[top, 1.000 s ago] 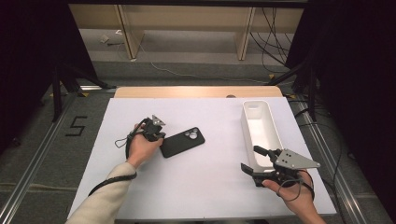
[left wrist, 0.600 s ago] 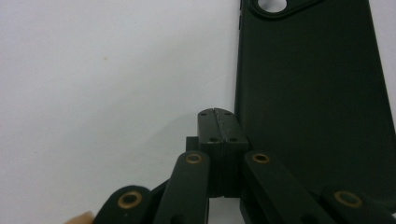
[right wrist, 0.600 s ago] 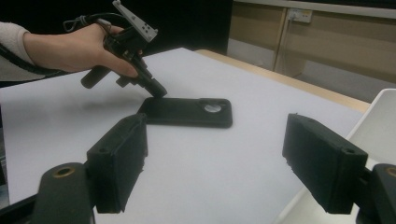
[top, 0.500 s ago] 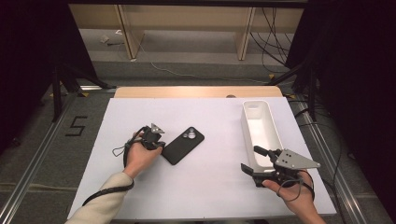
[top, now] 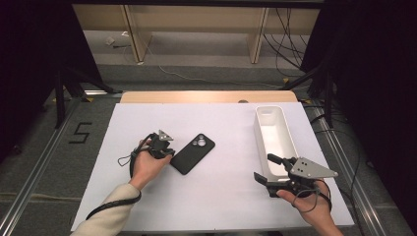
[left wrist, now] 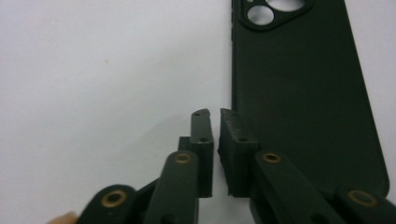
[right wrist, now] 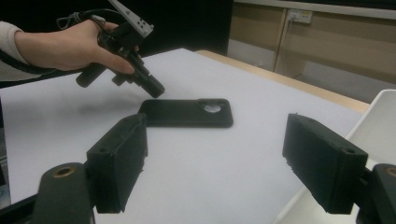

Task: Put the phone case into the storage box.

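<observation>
- The left gripper (left wrist: 215,114) hovers at the near left edge of the one black phone case (top: 192,154). Its jaws have just been opening and stand a narrow slit apart with nothing between them.
- The right gripper (top: 264,168) sits well right of the phone case, jaws spread wide and empty, just beside the near end of the single white bin (top: 274,140).
- The phone case lies flat, camera cutout up, on the white table (top: 221,206).
- On the floor left of the table, a "5" (top: 80,132) is marked.
</observation>
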